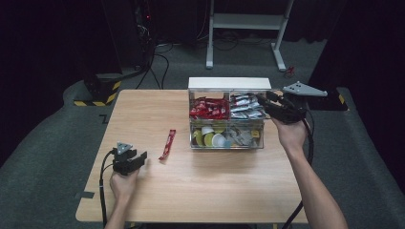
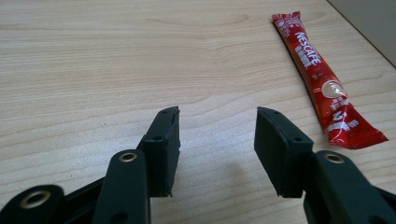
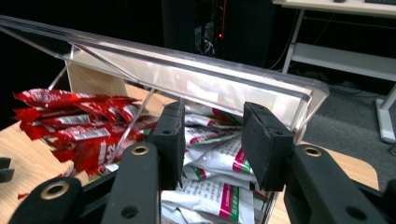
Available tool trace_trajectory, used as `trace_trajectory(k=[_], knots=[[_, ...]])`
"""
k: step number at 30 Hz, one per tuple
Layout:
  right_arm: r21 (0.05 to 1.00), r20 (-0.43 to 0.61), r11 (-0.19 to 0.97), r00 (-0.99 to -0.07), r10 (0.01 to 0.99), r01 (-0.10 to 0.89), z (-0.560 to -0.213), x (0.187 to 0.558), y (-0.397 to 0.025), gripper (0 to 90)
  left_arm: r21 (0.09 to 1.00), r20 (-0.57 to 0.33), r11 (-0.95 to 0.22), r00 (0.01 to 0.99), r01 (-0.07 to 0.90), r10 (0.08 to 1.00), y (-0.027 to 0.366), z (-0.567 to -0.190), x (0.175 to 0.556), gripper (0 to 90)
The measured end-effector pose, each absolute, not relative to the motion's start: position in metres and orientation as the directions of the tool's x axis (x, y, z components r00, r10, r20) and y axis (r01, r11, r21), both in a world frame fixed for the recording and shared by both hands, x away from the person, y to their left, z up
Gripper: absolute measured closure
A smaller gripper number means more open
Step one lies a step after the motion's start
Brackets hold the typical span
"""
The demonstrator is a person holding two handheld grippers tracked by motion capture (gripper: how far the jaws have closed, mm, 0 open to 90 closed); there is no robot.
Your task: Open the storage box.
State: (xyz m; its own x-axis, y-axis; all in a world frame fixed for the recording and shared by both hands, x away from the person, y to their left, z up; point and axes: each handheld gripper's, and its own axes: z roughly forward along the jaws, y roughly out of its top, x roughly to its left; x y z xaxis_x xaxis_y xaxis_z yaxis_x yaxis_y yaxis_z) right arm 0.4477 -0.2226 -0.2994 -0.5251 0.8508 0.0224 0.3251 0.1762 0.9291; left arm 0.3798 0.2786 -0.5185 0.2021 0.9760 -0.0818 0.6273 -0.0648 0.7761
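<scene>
Black hand-held gripper point(image 1: 142, 157), brass screws, black cable

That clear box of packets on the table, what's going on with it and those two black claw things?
A person holds a two-jaw gripper in each hand at a wooden table. The right gripper is open and poised at the clear box, over its compartment of white sachets; red sachets fill the compartment beside it, and small cups sit in the front part. The left gripper is open too, low over the table near a single red coffee stick lying outside the box. Neither grips anything.
</scene>
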Motion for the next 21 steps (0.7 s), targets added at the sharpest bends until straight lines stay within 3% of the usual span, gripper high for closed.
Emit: trace_trajectory(k=[7, 14, 21], knots=[[0.927, 0.03, 0.174, -0.53, 0.848, 0.331, -0.302, 0.446, -0.225, 59.6, 0.759, -0.029, -0.117, 0.212, 0.641, 0.977, 0.272, -0.525, 0.381, 47.4], [0.924, 0.026, 0.182, -0.53, 0.848, 0.337, -0.303, 0.442, -0.227, 59.5, 0.761, -0.031, -0.112, 0.208, 0.639, 0.978, 0.272, -0.527, 0.38, 45.9], [0.925, 0.021, 0.185, -0.531, 0.847, 0.332, -0.303, 0.441, -0.226, 59.1, 0.754, 0.002, -0.151, 0.227, 0.639, 0.974, 0.267, -0.528, 0.381, 38.7]])
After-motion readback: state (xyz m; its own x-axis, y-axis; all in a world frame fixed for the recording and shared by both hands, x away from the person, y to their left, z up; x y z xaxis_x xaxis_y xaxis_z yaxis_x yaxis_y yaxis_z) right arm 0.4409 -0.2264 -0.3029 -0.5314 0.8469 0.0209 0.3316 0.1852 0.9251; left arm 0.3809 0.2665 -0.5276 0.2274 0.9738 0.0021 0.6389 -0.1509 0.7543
